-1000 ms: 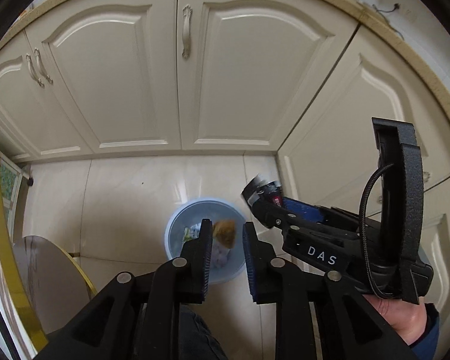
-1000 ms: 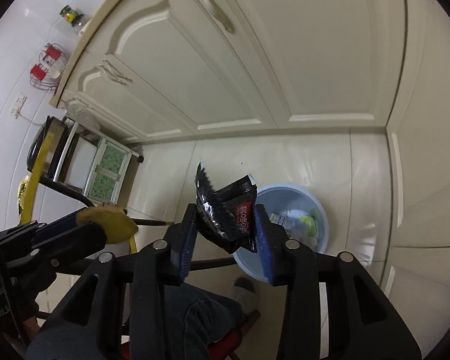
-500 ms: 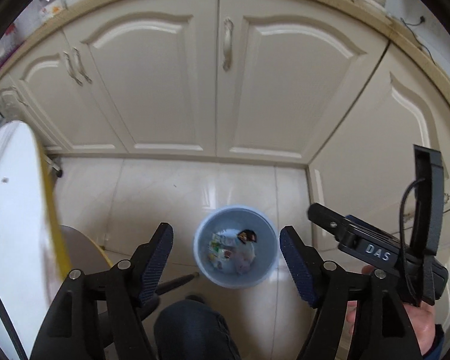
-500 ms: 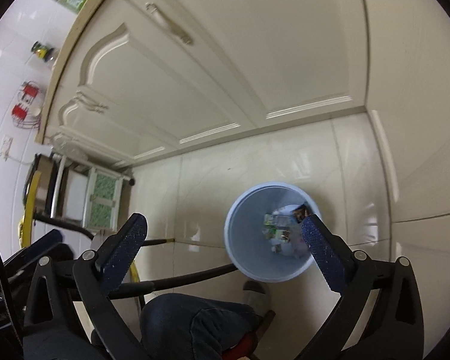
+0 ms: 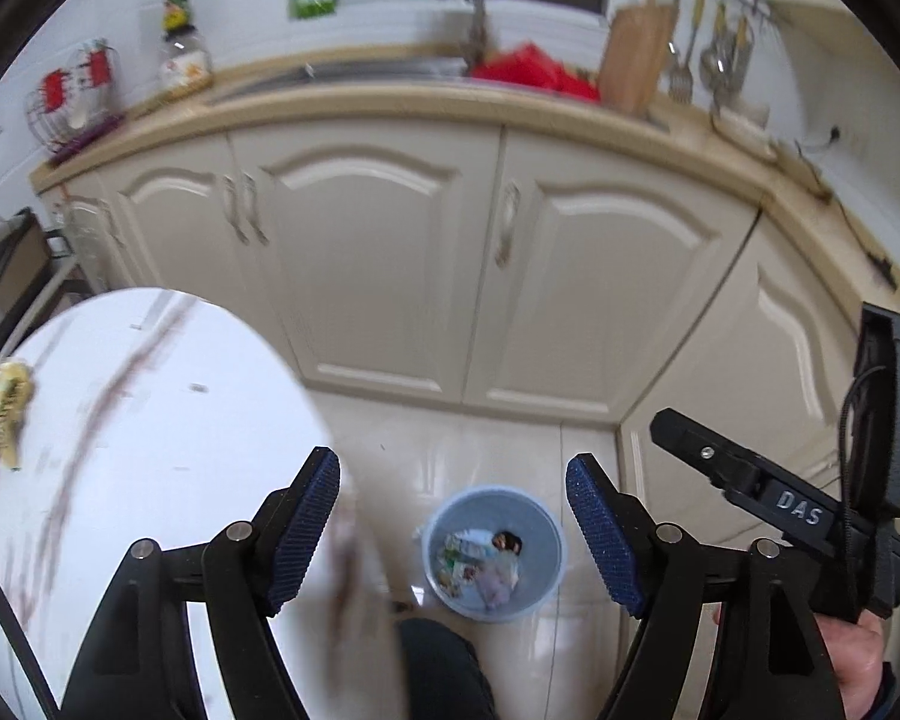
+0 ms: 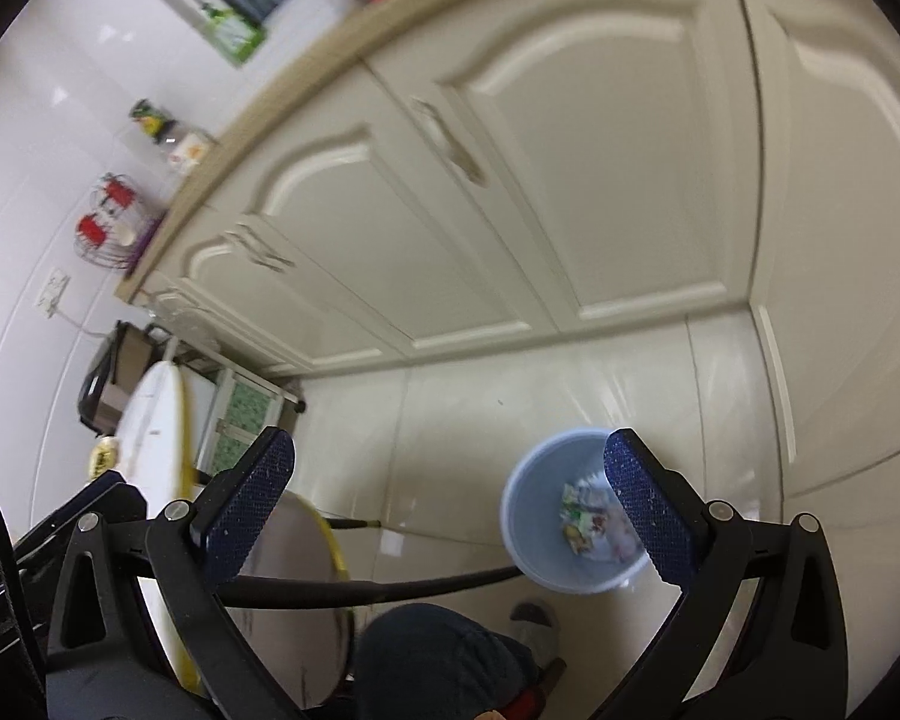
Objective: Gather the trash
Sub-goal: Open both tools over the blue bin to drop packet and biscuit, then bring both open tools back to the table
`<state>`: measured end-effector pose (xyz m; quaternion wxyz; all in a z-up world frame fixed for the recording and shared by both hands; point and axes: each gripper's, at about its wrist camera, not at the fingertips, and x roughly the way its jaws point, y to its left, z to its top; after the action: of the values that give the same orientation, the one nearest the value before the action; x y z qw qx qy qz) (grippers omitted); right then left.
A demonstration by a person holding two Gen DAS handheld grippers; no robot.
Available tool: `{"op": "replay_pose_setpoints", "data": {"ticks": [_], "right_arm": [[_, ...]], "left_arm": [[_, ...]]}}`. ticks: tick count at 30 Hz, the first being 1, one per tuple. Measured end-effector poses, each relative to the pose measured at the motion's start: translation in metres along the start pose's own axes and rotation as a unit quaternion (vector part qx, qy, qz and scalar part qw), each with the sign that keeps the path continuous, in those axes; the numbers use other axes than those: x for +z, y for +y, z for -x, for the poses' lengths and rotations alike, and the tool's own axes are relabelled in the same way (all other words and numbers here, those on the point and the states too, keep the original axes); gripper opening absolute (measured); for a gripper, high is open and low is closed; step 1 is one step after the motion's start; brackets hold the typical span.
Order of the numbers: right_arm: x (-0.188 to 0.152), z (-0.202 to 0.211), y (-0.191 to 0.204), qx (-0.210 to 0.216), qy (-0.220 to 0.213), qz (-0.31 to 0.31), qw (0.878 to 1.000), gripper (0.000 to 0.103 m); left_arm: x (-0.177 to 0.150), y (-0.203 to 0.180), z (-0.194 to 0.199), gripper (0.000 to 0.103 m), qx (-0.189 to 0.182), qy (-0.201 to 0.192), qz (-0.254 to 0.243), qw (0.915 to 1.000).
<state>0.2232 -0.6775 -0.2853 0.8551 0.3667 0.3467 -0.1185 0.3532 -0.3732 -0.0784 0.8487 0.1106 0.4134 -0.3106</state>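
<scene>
A light blue trash bin (image 5: 494, 552) stands on the tiled floor with several wrappers inside; it also shows in the right wrist view (image 6: 573, 519). My left gripper (image 5: 453, 531) is open and empty, high above the bin. My right gripper (image 6: 450, 507) is open and empty, also above the floor, with the bin behind its right finger. The right gripper's body (image 5: 810, 516) shows at the right of the left wrist view. A yellowish piece of trash (image 5: 7, 408) lies at the far left edge of the white table (image 5: 144, 420).
Cream cabinet doors (image 5: 390, 276) run along the back under a counter (image 5: 450, 102) with a sink, jars and utensils. A round white table with a yellow rim (image 6: 162, 420) is at my left. A small shelf (image 6: 240, 414) stands by the wall. The person's knee (image 6: 444, 660) is below.
Both grippers let go of their trash, the black wrapper and the yellowish piece, which dropped into the bin. Both then opened wide and rose, so the counter and table top came into view.
</scene>
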Motion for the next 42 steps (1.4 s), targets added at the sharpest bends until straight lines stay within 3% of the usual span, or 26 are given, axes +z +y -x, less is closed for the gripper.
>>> {"op": "replay_pose_setpoints", "data": {"ticks": [7, 9, 14, 17, 26, 32, 38, 42], "right_arm": [[-0.004, 0.037, 0.098, 0.035, -0.036, 0.071, 0.996, 0.103], [-0.010, 0.045, 0.127, 0.045, -0.044, 0.092, 0.994, 0.103], [-0.026, 0.062, 0.201, 0.070, -0.061, 0.149, 0.984, 0.103], [-0.037, 0.067, 0.243, 0.080, -0.070, 0.181, 0.978, 0.103], [-0.083, 0.057, 0.351, 0.105, -0.068, 0.262, 0.957, 0.103], [-0.113, 0.041, 0.400, 0.120, -0.053, 0.306, 0.943, 0.103], [-0.132, 0.031, 0.433, 0.121, -0.050, 0.343, 0.930, 0.103], [-0.139, 0.017, 0.451, 0.114, -0.043, 0.358, 0.926, 0.103]], "left_arm": [[-0.035, 0.053, 0.092, 0.081, 0.037, -0.064, 0.042, 0.9964], [-0.050, 0.070, 0.122, 0.087, 0.051, -0.080, 0.052, 0.9941], [-0.088, 0.110, 0.184, 0.102, 0.089, -0.132, 0.083, 0.9837], [-0.113, 0.134, 0.215, 0.102, 0.105, -0.154, 0.109, 0.9763], [-0.171, 0.197, 0.270, 0.102, 0.155, -0.172, 0.168, 0.9583], [-0.194, 0.230, 0.295, 0.102, 0.185, -0.183, 0.204, 0.9436], [-0.204, 0.256, 0.296, 0.102, 0.207, -0.182, 0.234, 0.9324], [-0.201, 0.278, 0.283, 0.102, 0.212, -0.164, 0.251, 0.9301]]}}
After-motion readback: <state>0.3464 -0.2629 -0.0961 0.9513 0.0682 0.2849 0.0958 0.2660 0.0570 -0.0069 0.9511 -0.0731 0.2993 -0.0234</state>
